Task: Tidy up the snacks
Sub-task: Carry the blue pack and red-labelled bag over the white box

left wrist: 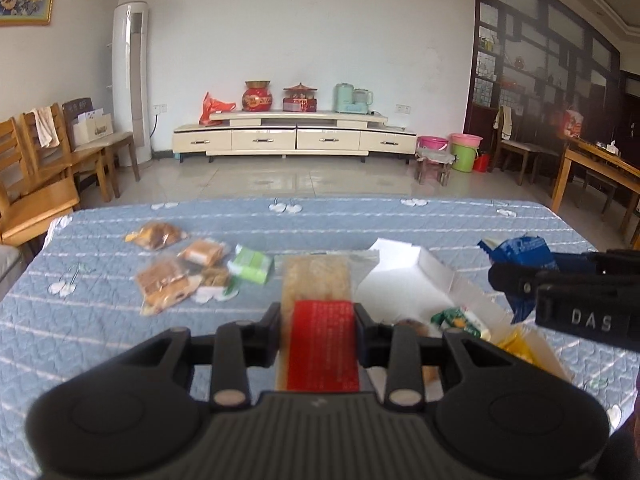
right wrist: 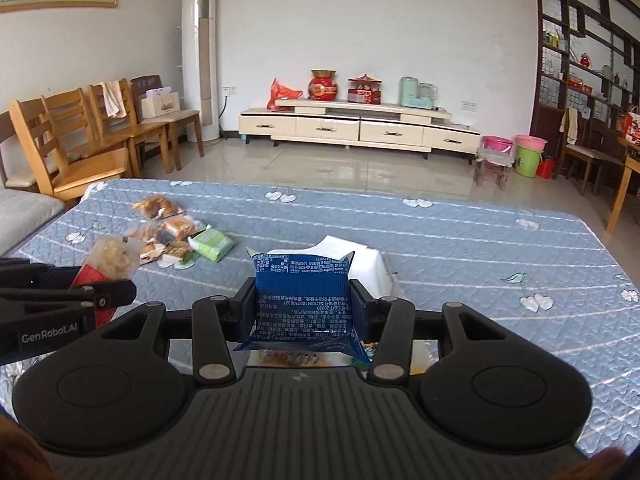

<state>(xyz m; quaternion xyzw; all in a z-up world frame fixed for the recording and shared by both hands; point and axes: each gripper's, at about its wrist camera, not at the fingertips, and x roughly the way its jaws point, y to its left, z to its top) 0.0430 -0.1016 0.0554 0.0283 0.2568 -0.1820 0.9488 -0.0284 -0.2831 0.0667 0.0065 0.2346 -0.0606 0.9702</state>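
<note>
My left gripper [left wrist: 318, 316] is shut on a clear packet of pale biscuits with a red label [left wrist: 320, 308], held above the blue quilted table. My right gripper [right wrist: 305, 300] is shut on a blue snack packet [right wrist: 305, 300], held over a white open box [right wrist: 360, 260]. The box also shows in the left wrist view [left wrist: 404, 276] and holds a green packet [left wrist: 456, 320] and yellow ones. The right gripper with its blue packet [left wrist: 520, 252] shows at the right of the left wrist view. The left gripper and its packet [right wrist: 108, 260] show at the left of the right wrist view.
Several loose snacks lie on the table's left: a green packet [left wrist: 252, 264], clear-wrapped pastries [left wrist: 160, 280] and a bag of cookies [left wrist: 156, 234]. They also show in the right wrist view [right wrist: 176, 228]. Wooden chairs [right wrist: 80, 144] stand beyond the table's left edge.
</note>
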